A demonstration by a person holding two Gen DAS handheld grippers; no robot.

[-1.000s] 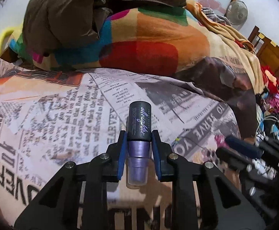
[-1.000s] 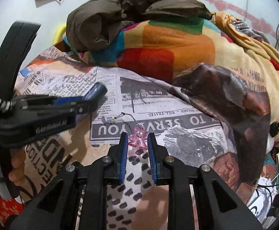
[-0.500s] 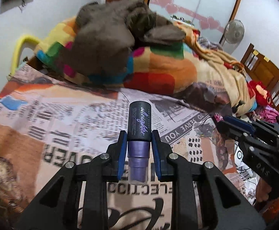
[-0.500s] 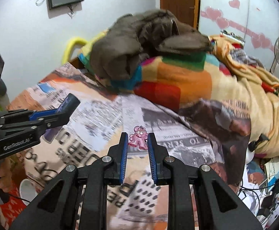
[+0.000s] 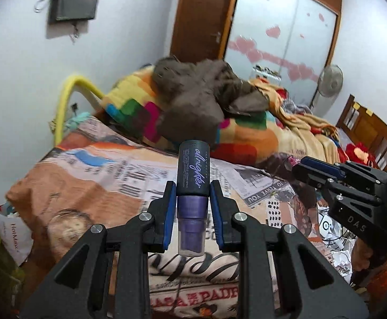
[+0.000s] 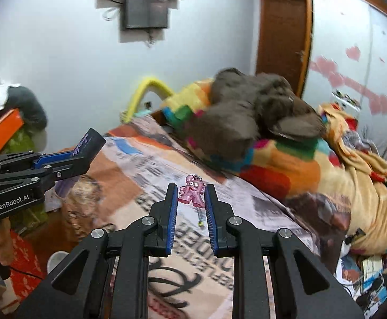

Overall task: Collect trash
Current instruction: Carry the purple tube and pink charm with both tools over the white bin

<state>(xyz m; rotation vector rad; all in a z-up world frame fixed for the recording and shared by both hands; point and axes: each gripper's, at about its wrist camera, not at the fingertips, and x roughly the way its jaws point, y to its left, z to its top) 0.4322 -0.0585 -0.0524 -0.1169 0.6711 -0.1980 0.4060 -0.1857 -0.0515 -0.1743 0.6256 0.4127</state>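
Note:
My left gripper (image 5: 192, 194) is shut on a purple spray bottle (image 5: 193, 186) with a dark cap, held upright above the bed. It also shows at the left of the right wrist view (image 6: 87, 148). My right gripper (image 6: 191, 198) is shut on a small pink figurine charm (image 6: 192, 191) with a thin chain hanging under it, also held above the bed. The right gripper shows at the right of the left wrist view (image 5: 307, 170).
The bed has a newspaper-print sheet (image 5: 108, 183), a multicoloured blanket (image 5: 246, 138) and a brown jacket (image 5: 201, 101) piled at its far end. A yellow bed frame (image 5: 68, 93) meets the wall. A white bag (image 5: 12, 231) lies left of the bed; cables and clutter (image 5: 334, 236) lie right.
Both grippers have lifted up and back from the bed with their objects still held. The view now takes in the wall, door and wardrobe.

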